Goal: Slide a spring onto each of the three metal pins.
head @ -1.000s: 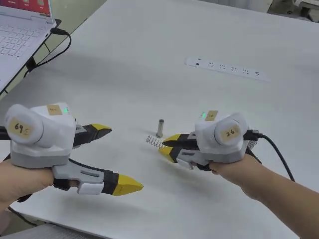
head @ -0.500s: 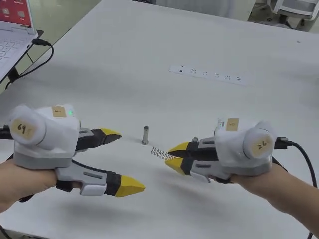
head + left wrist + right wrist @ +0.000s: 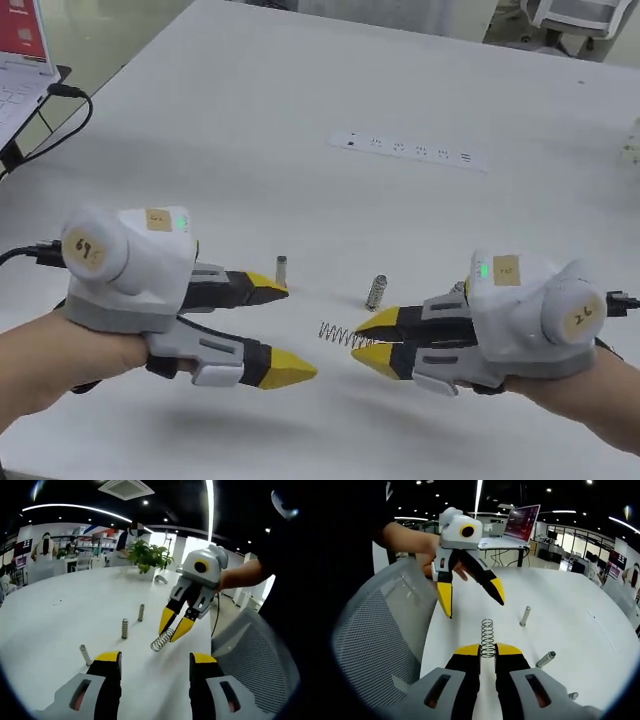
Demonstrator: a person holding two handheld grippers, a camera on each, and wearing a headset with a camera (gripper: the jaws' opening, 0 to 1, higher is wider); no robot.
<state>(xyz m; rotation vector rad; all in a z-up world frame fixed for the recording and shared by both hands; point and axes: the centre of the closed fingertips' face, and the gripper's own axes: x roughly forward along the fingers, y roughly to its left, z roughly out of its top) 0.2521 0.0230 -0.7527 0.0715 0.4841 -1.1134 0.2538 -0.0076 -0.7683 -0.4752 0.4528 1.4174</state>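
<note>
My right gripper (image 3: pixel 362 342) is shut on one end of a loose coil spring (image 3: pixel 338 335), which sticks out leftward from its yellow tips just above the white table. In the right gripper view the spring (image 3: pixel 487 637) stands straight out between the closed jaws. My left gripper (image 3: pixel 285 330) is open and holds nothing, its tips facing the spring a short gap away. A bare metal pin (image 3: pixel 281 267) stands just beyond the left gripper's upper finger. A pin wearing a spring (image 3: pixel 376 292) stands to its right. In the left gripper view a further sprung pin (image 3: pixel 141 612) stands behind.
A white power strip (image 3: pixel 407 150) lies farther back on the table (image 3: pixel 250 120). A laptop (image 3: pixel 18 50) and a black cable (image 3: pixel 50 110) sit at the far left edge. A grey mesh chair (image 3: pixel 375 630) is beside the table's near edge.
My right gripper has carried the spring away from the bare pin, toward me and rightward. My left gripper has moved right, closer to the spring. The head camera also shifted.
</note>
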